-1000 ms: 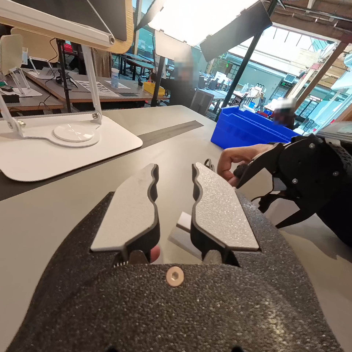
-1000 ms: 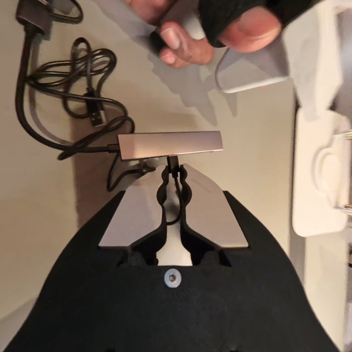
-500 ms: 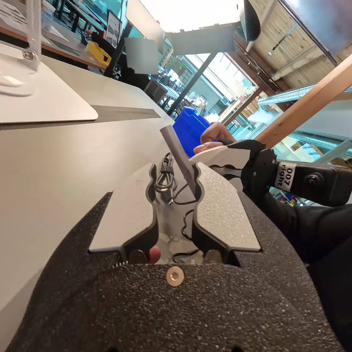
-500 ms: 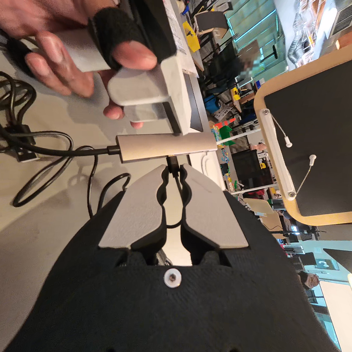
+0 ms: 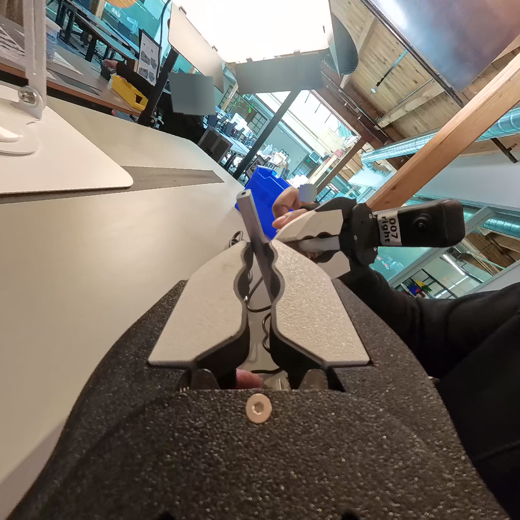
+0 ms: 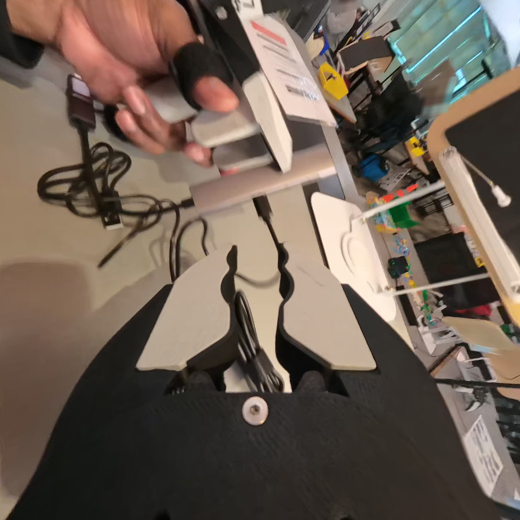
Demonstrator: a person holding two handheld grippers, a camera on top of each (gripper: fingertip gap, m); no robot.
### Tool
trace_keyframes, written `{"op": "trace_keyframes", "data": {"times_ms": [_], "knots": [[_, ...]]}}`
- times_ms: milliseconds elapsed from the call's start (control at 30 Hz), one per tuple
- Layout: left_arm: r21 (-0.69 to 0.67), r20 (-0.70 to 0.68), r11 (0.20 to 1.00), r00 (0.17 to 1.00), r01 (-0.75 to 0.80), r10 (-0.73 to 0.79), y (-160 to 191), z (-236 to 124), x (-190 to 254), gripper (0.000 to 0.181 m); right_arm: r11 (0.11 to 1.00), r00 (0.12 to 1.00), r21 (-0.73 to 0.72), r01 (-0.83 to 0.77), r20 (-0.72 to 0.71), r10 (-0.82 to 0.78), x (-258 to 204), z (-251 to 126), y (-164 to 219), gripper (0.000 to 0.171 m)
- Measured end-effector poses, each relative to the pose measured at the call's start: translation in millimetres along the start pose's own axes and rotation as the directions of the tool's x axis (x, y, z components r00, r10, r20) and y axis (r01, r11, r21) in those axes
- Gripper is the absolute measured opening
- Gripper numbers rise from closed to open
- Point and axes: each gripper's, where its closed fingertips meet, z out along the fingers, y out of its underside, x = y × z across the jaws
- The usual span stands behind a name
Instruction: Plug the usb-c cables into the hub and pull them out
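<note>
Grey metal, slim and bar-shaped, the hub (image 5: pixel 254 235) stands nearly upright between the fingertips of the left gripper (image 5: pixel 259 249), which are pressed in against its flat sides; its upper end rises clear above the fingers and leans a little to the left. The left gripper is tipped up off the pale table (image 5: pixel 98 239), so that its view runs along the tabletop toward a blue bin (image 5: pixel 263 191) at the far edge. Thin black cable shows in the gap behind the fingertips.

From the right wrist view the hub (image 6: pixel 253 187) lies across the picture as a blurred bar, lifted off the table and held at its right part by the left gripper (image 6: pixel 250 138). The person's left hand (image 6: pixel 126 73) wraps that gripper's handle from above, the thumb in a black sleeve lying along its top and the other fingers curled under.

A black usb-c cable (image 6: pixel 264 213) is plugged into the hub's near long side, and its cord runs down toward the right gripper (image 6: pixel 257 250). That gripper's fingers are spread apart and grip nothing; the cord passes close by the tip of its right finger. In the left wrist view the right gripper (image 5: pixel 305 232) reaches in level from the right, just beside the hub, the person's right hand (image 5: pixel 287 208) on it.

A loose tangle of black cables (image 6: pixel 92 191) lies on the table to the left.
</note>
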Motion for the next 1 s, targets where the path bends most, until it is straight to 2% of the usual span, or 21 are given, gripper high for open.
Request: {"op": "trace_keyframes", "data": {"times_ms": [33, 167, 300, 433, 467, 533, 867, 1000], "knots": [[-0.005, 0.004, 1.000, 1.000, -0.004, 0.004, 0.0, -2.0, -0.8, 0.010, 1.000, 1.000, -0.009, -0.006, -0.001, 0.006, 3.1, -3.3, 4.5, 0.027], [-0.007, -0.006, 0.999, 0.999, -0.033, 0.033, -3.4, -13.9, -0.5, 0.010, 0.992, 0.999, -0.118, 0.033, 0.016, -0.032, 1.4, -3.1, 26.1, 0.029], [0.043, -0.078, 0.998, 0.996, -0.040, 0.043, -14.8, -31.4, 9.3, 0.009, 0.979, 0.997, -0.194, 0.069, 0.057, -0.059, -12.0, 8.4, 39.1, 0.033], [-0.019, -0.099, 0.999, 0.994, -0.051, 0.049, -6.5, -38.1, 11.3, 0.009, 0.967, 0.994, -0.243, 0.080, 0.092, -0.059, -25.2, 20.5, 47.3, 0.035], [-0.043, -0.093, 0.997, 0.994, -0.066, 0.062, -3.2, -37.5, 11.1, 0.009, 0.957, 0.993, -0.273, 0.098, 0.087, -0.077, -25.9, 22.9, 52.8, 0.033], [-0.081, -0.090, 0.991, 0.991, -0.106, 0.098, 2.4, -34.8, 12.4, 0.010, 0.937, 0.990, -0.319, 0.141, 0.061, -0.129, -23.3, 25.8, 61.3, 0.016], [-0.136, -0.061, 0.911, 0.921, -0.390, 0.385, 8.7, -21.4, 22.1, 0.010, 0.978, 0.999, -0.205, -0.031, 0.004, 0.033, 3.9, 1.2, 34.2, 0.011], [-0.124, -0.094, 0.873, 0.881, -0.472, 0.463, 11.6, -14.6, 33.0, 0.010, 0.978, 0.996, -0.199, -0.069, 0.033, 0.077, 4.2, -8.5, 20.0, 0.010]]}}
